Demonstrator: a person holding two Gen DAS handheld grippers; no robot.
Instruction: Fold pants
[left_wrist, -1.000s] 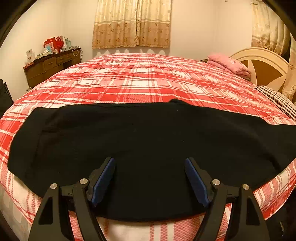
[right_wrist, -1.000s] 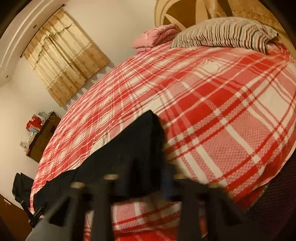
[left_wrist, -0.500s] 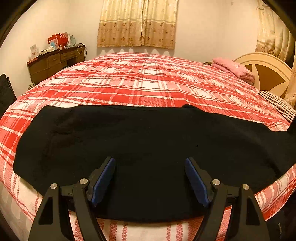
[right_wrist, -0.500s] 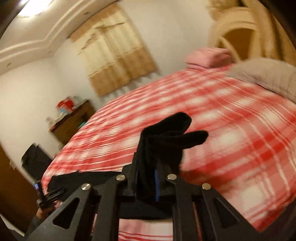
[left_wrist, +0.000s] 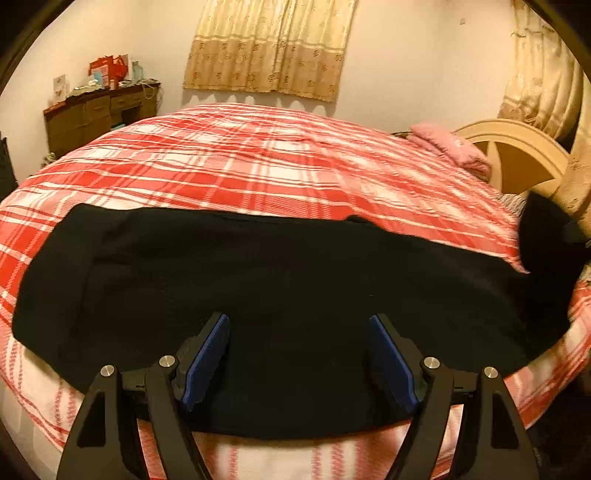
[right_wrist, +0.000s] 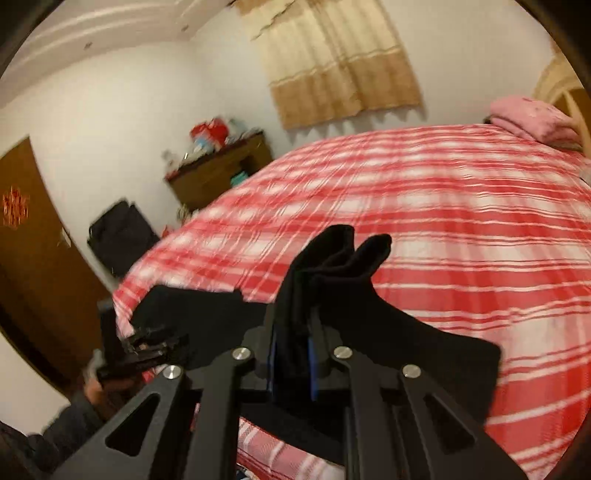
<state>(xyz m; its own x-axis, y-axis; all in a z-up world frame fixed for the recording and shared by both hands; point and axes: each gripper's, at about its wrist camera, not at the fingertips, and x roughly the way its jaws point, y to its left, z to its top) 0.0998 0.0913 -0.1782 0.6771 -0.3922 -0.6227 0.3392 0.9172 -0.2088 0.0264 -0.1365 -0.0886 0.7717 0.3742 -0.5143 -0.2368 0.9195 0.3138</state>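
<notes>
Black pants (left_wrist: 280, 280) lie along the bed's (left_wrist: 258, 162) near edge. Left gripper (left_wrist: 298, 354) jaws wide above them; right gripper (right_wrist: 293, 363) jaws clamp a lifted end. Pink pillow (left_wrist: 450, 146) by the headboard (left_wrist: 517, 155).

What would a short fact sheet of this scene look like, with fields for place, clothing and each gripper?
place: bed with a red plaid cover
clothing: black pants spread across the near edge
left gripper: open, above the pants, nothing between the pads
right gripper: clamped on a bunched end of the pants, lifted off the bed
also seen: pink pillow, wooden dresser
</notes>
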